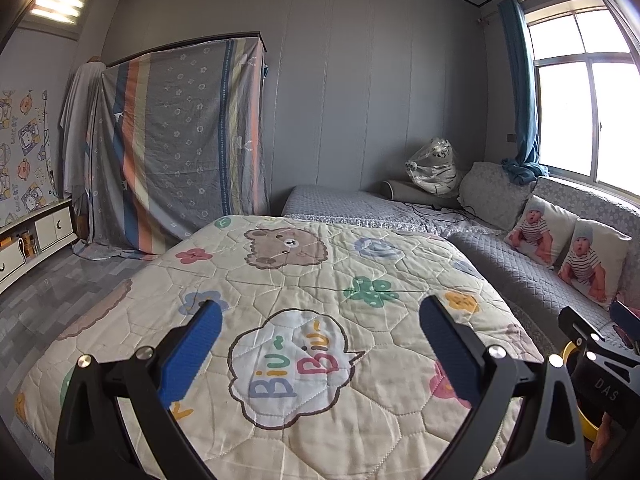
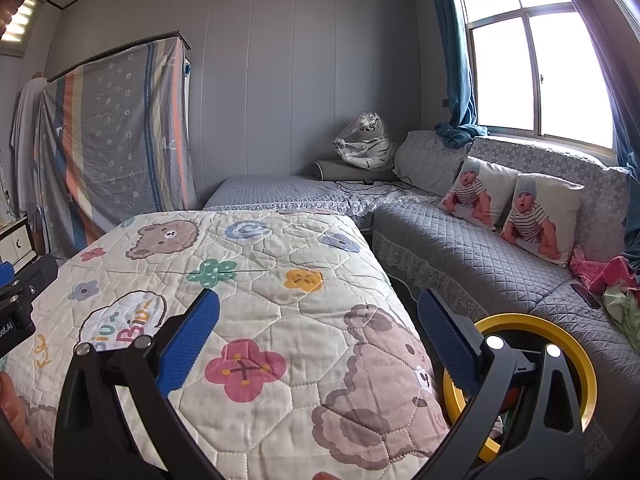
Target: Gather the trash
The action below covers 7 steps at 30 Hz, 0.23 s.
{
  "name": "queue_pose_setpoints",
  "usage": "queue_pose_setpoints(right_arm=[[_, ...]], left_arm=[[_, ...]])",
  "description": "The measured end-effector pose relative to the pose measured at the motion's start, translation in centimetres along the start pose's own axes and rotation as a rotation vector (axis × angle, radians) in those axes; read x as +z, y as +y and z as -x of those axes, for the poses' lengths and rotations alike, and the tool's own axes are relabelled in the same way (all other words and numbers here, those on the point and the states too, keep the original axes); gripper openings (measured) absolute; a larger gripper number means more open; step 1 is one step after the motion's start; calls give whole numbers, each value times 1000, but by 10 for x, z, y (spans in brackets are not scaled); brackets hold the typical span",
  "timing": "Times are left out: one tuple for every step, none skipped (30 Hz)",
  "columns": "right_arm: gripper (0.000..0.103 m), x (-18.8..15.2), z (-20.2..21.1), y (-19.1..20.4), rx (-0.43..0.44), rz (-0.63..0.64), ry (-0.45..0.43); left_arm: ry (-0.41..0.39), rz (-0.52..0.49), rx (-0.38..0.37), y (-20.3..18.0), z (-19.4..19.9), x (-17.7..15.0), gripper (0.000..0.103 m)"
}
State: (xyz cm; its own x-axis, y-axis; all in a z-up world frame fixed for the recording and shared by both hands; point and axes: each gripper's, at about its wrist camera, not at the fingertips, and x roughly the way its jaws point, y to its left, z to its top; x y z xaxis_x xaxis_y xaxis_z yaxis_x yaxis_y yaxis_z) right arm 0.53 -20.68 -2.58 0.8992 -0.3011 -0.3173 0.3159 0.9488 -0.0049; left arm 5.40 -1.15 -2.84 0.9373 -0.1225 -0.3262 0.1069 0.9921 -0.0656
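My left gripper [image 1: 320,344] is open over the cartoon quilt [image 1: 312,272], its blue pads wide apart with nothing between them. My right gripper [image 2: 318,336] is open too, above the quilt's right edge [image 2: 280,264]. Behind its right finger stands a yellow-rimmed bin [image 2: 532,324], between the quilt-covered surface and the sofa; something orange and white shows inside it. In the left wrist view the right gripper's black body [image 1: 596,356] and a slice of the yellow rim [image 1: 570,350] show at the right edge. No loose trash shows on the quilt.
A grey quilted corner sofa [image 2: 480,256] runs along the right, with two baby-print cushions [image 2: 512,208], a dark phone [image 2: 586,295] and pink and green cloth [image 2: 608,276]. A bagged plush tiger [image 2: 366,142] sits in the corner. A striped sheet [image 1: 180,140] drapes a wardrobe; a low cabinet [image 1: 36,236] stands at left.
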Motion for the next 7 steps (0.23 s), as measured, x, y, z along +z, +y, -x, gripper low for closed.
queue_pose_setpoints(right_arm=[[95,0,0,0,0,0,0],[95,-1,0,0,0,-1,1],[95,0,0,0,0,-1,2],[95,0,0,0,0,0,1],[95,0,0,0,0,0,1],[95,0,0,0,0,0,1],[95,0,0,0,0,0,1]], left_arm=[[3,-2,0,0,0,0,95],[4,-2,0,0,-1,0,95],[5,-1,1,1,-1,0,95],[7,0,0,1,-1,0,95],[8,-1,-2,1,-2,0,95],[8,-1,-1,1,-1,0,95],[8,1,-2,2,-2,-1,95]])
